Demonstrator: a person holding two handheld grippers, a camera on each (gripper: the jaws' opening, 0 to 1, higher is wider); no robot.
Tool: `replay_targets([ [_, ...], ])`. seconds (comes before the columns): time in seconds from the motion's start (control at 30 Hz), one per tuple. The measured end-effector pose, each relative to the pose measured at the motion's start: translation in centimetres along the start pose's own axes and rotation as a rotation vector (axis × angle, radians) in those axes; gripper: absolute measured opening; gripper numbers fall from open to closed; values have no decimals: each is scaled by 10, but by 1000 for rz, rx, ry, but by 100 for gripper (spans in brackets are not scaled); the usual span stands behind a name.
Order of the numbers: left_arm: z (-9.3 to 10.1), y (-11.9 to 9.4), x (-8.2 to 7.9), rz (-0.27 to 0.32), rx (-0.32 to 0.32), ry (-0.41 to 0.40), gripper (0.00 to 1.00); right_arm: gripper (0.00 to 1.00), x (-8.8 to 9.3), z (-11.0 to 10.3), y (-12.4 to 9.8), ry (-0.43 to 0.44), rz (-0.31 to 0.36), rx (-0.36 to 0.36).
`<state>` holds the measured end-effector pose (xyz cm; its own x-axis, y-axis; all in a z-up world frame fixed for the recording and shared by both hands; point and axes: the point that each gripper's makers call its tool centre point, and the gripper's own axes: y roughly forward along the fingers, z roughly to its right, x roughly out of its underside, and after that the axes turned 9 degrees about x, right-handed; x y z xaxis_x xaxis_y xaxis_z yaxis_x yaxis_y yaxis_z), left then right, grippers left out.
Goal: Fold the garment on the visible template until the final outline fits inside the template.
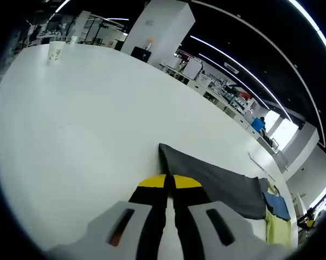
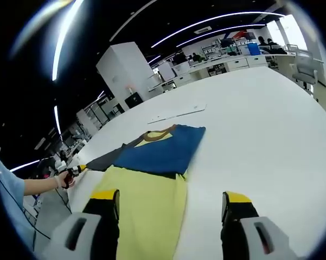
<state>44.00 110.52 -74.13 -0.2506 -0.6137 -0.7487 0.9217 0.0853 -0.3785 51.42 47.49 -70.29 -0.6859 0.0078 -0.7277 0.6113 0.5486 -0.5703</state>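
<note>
The left hand-held gripper [image 1: 170,184] pinches the garment [image 1: 217,184] sleeve on the white tabletop [image 1: 87,119]; the right gripper view shows the right hand-held gripper [image 2: 171,203] wide above its yellow body.

Left gripper [image 1: 170,187]: two black fingers capped with yellow tips, set in pale grey housings, each with a dark slot, the left slot showing a small orange mark. Right gripper [image 2: 171,201]: same build, black fingers, yellow tips, grey slotted housings. The person wears a light blue sleeve [image 2: 5,189], with a thin dark cable hanging beneath it.
</note>
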Motion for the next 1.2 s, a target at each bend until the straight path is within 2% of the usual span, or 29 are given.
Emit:
replay_targets([
  [0.1, -1, 1, 0, 7, 3, -19, 0, 77, 1, 1, -1, 4, -1, 3],
  [0.2, -7, 4, 1, -10, -3, -16, 0, 77, 3, 1, -1, 5, -4, 4],
  [0.23, -9, 5, -1, -4, -2, -27, 0, 77, 3, 1, -1, 4, -4, 4],
  [0.27, -6, 8, -8, 39, 26, -81, 0, 77, 3, 1, -1, 6, -3, 3],
  [0.3, -3, 10, -13, 55, 46, -80, 0, 77, 3, 1, -1, 7, -1, 4],
  [0.37, -5, 11, -11, 3, 30, 7, 0, 77, 3, 1, -1, 15, -2, 2],
  [0.43, 5, 15, -20, 24, 68, 3, 0, 77, 3, 1, 0, 14, 0, 3],
  [0.47, 14, 17, -29, 59, 108, -8, 0, 77, 3, 0, 0, 15, 5, 1],
  [0.6, 37, 19, -42, 64, 168, 39, 0, 77, 5, -2, 1, 16, 5, -9],
  [0.67, 58, 20, -50, 68, 221, 78, 0, 77, 5, -2, 1, 17, 6, -12],
  [0.77, 96, 23, -62, 90, 314, 89, 0, 77, 4, -4, 2, 26, 18, -22],
  [0.8, 105, 24, -64, 88, 322, 101, 0, 77, 5, -4, 2, 28, 18, -25],
  [0.9, 141, 29, -67, 84, 406, 120, 0, 77, 5, -5, 3, 28, 26, -34],
  [0.93, 157, 32, -66, 74, 441, 145, 0, 77, 5, -7, 2, 27, 30, -39],
  [1.07, 206, 40, -52, 21, 507, 211, 0, 78, 0, -15, -2, 3, 60, -60],
  [1.2, 244, 51, -36, -24, 557, 233, 0, 80, 0, -18, -5, -34, 70, -74],
])
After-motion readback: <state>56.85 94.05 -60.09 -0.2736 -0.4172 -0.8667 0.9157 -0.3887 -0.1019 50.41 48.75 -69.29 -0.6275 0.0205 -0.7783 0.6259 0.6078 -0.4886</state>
